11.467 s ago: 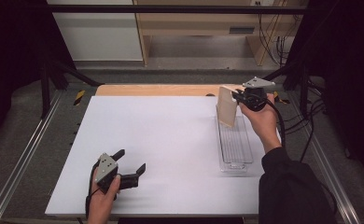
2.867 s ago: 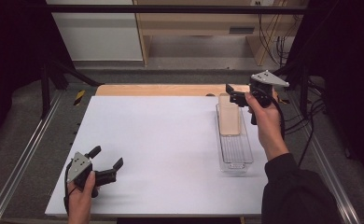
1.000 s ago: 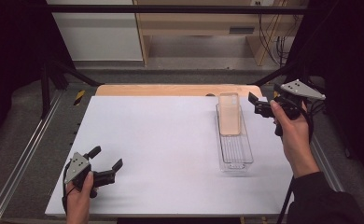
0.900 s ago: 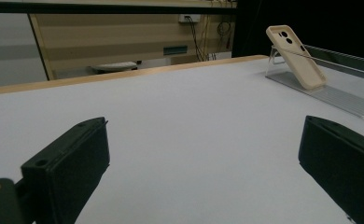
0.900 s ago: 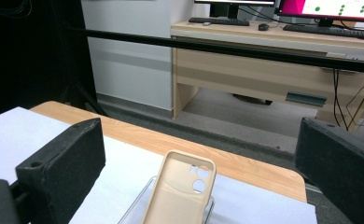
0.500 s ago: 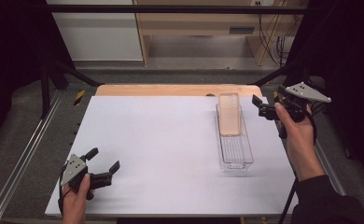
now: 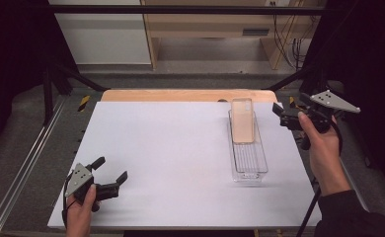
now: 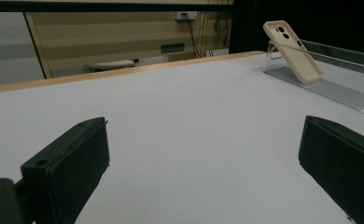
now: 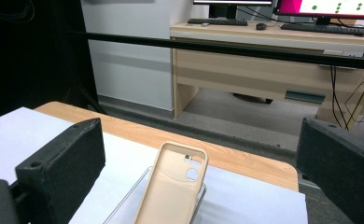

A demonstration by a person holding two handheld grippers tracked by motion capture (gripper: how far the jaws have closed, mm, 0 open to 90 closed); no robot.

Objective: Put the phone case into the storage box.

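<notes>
Table (image 7: 171, 148) fills most of the frame, with the clear tray (image 7: 250, 160) right of centre and the beige phone case (image 7: 243, 126) leaning in its far end. Right gripper (image 7: 279, 114) hovers just right of it, jaws wide, empty. I'd back off slowly so nothing tips. Left gripper (image 7: 112, 173) idles lower left, spread too.
</notes>
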